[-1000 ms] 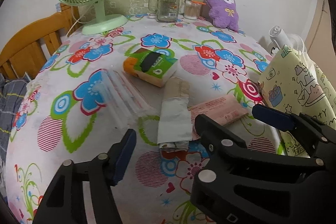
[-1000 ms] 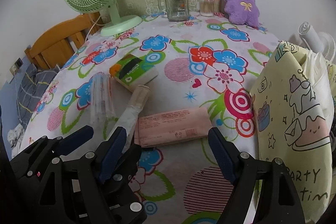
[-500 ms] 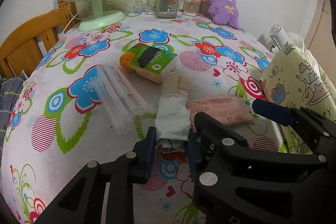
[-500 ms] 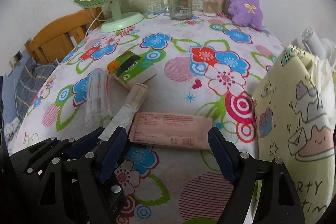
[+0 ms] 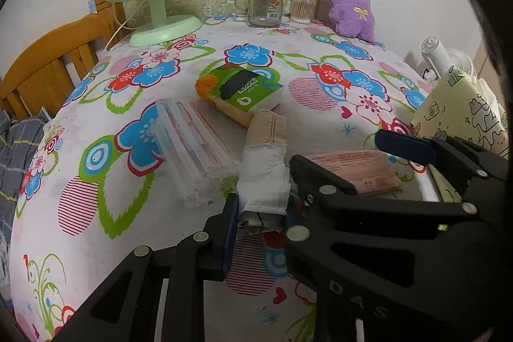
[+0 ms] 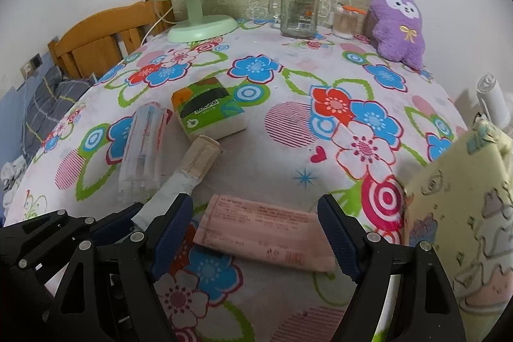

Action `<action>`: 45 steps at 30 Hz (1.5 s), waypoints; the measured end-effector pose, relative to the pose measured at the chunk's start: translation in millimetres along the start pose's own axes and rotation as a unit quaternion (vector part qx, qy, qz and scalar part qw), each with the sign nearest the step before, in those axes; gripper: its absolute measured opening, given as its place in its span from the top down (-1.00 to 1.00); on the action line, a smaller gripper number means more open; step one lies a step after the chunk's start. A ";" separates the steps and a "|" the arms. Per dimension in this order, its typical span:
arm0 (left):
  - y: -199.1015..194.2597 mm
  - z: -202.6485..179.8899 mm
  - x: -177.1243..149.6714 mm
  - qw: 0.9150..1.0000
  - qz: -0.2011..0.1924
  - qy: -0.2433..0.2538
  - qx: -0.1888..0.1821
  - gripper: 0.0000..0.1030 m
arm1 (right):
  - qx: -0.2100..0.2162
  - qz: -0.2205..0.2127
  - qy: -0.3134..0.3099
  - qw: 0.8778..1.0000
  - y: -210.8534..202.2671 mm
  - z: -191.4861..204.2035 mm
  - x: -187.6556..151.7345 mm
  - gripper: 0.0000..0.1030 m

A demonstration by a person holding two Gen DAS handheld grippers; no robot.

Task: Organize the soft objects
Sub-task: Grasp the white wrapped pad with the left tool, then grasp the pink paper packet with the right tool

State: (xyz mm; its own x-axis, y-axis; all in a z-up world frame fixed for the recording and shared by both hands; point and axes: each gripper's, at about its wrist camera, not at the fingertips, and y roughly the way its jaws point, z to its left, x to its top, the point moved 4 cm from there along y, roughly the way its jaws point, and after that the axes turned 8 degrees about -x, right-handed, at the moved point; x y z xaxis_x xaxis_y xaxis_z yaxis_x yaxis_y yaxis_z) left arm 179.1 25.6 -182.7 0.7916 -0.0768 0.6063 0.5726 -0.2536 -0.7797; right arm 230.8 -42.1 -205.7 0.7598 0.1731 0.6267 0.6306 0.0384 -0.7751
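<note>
Since a second ago the left gripper [image 5: 261, 221] has closed from wide apart and now clamps the near end of the white-and-beige roll [image 5: 264, 169], which lies on the floral tablecloth [image 5: 96, 181] pointing toward 12 o'clock. The right gripper [image 6: 256, 237] has edged in; its jaws stand apart around the pink packet [image 6: 266, 229], not pressing it. At 11 o'clock of the roll sits a green tissue pack [image 5: 242, 90]; its dark label is unreadable. A cream bag [image 6: 461, 229] stands at 3 o'clock.
</note>
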 end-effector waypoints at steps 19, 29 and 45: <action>-4.9 -5.2 -7.8 1.000 0.003 0.007 0.011 0.49 | 0.036 0.048 0.017 0.998 -6.3 -4.0 -13.5 -0.58; -2.6 -2.8 -4.9 1.000 0.005 0.008 0.016 0.49 | -0.012 0.001 -0.034 0.999 -7.6 -2.0 -2.1 -0.58; -3.5 -8.5 -7.2 1.000 0.008 0.015 0.025 0.49 | 0.046 0.039 -0.009 0.998 1.0 5.4 -9.5 0.15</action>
State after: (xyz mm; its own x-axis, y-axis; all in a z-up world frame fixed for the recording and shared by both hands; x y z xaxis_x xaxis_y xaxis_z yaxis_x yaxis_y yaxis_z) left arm 169.6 18.8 -183.0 0.7944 -0.1103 0.5973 0.5704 -0.2028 -0.7960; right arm 223.4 -38.4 -212.8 0.8024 0.1964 0.5635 0.5521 0.1140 -0.8259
